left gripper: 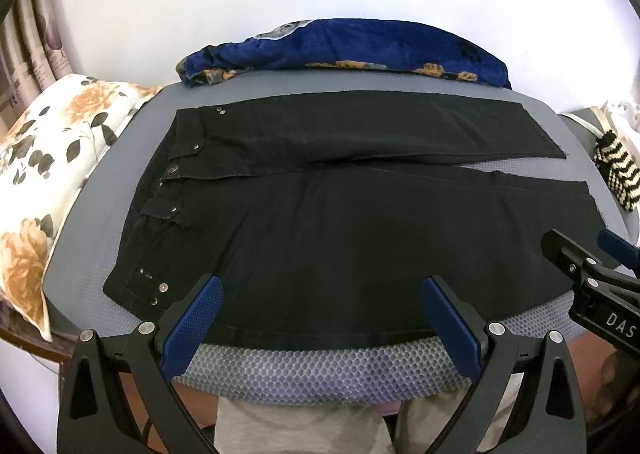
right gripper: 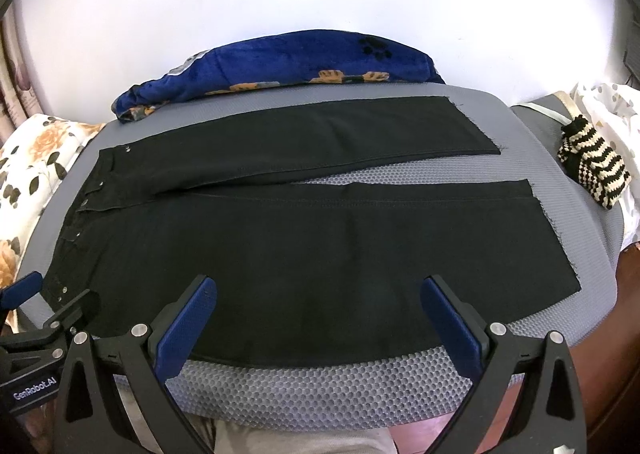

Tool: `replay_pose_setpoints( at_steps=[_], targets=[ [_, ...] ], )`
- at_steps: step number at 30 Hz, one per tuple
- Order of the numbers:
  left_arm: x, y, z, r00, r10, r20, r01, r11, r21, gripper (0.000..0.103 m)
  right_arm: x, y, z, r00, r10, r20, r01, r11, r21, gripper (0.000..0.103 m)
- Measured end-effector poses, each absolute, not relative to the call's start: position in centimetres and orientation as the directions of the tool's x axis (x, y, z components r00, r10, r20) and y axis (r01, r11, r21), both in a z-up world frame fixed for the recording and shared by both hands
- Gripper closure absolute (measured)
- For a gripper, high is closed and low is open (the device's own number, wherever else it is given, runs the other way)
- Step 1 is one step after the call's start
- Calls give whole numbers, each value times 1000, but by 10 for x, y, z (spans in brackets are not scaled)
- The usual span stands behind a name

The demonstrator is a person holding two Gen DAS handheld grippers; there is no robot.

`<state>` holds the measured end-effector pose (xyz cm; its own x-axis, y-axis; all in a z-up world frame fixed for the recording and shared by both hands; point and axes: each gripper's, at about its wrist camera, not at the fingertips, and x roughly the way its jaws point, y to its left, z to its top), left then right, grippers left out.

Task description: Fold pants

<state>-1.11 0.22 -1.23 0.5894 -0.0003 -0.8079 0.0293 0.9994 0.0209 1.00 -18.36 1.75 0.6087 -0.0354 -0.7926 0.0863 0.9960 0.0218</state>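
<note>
Left tongs (left gripper: 322,296) gape over the pants' (left gripper: 340,238) near edge, unfolded.

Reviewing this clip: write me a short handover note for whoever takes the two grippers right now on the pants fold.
Left gripper: open, empty, hovering at the near edge by the waist half.
Right gripper: open, empty, hovering at the near edge by the leg half.
Black denim pants: spread flat on the grey honeycomb-textured mat, waistband to the left, hems to the right, legs slightly apart.
Done: pants laid out; no fold visible.
Left: all the folding, probably one leg over the other first.
Nearby: blue floral blanket behind the mat, striped knitted pouch at right.
</note>
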Motion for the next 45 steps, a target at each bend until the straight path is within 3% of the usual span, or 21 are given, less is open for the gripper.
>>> replay_pose_setpoints(
  at_steps=[45],
  targets=[
    [-1, 12, -29, 538, 31, -843, -6, 999, 33, 4, 12, -178, 10, 580, -40, -814, 88, 996, 13, 2]
  ],
)
